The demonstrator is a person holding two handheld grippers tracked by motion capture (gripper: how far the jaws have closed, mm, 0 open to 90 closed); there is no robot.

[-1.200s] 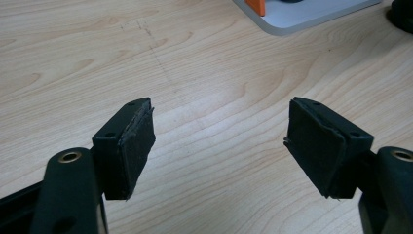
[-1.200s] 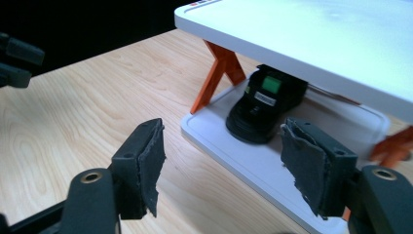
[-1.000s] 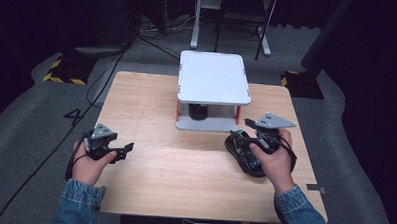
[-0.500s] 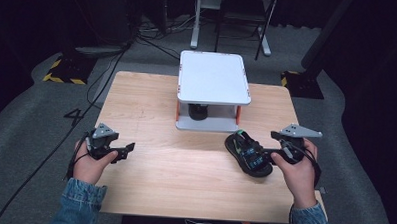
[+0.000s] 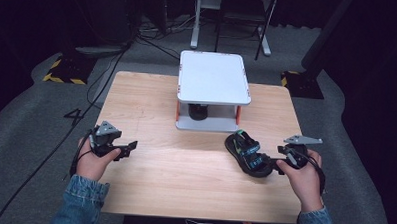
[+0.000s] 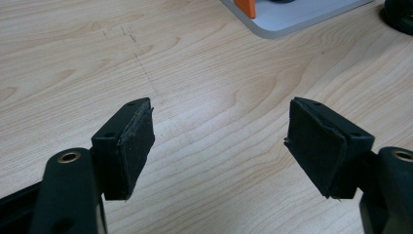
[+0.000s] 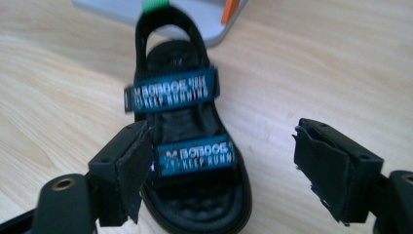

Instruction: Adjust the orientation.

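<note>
Directly ahead of the right gripper, a black strapped sandal with teal bands and white lettering lies flat on the pale wooden table. Its toe end sits between the wide-spread jaws, close against the left pad, with bare wood between it and the right pad; nothing is gripped. The jaws have just been closing slightly. Beyond the sandal's heel stands a white two-tier shelf on orange posts, with a dark round object on its lower tier. The left gripper is also wide open and holds nothing, with bare wood between its pads and ahead of them. The table's near edge runs close behind both hands.
</note>
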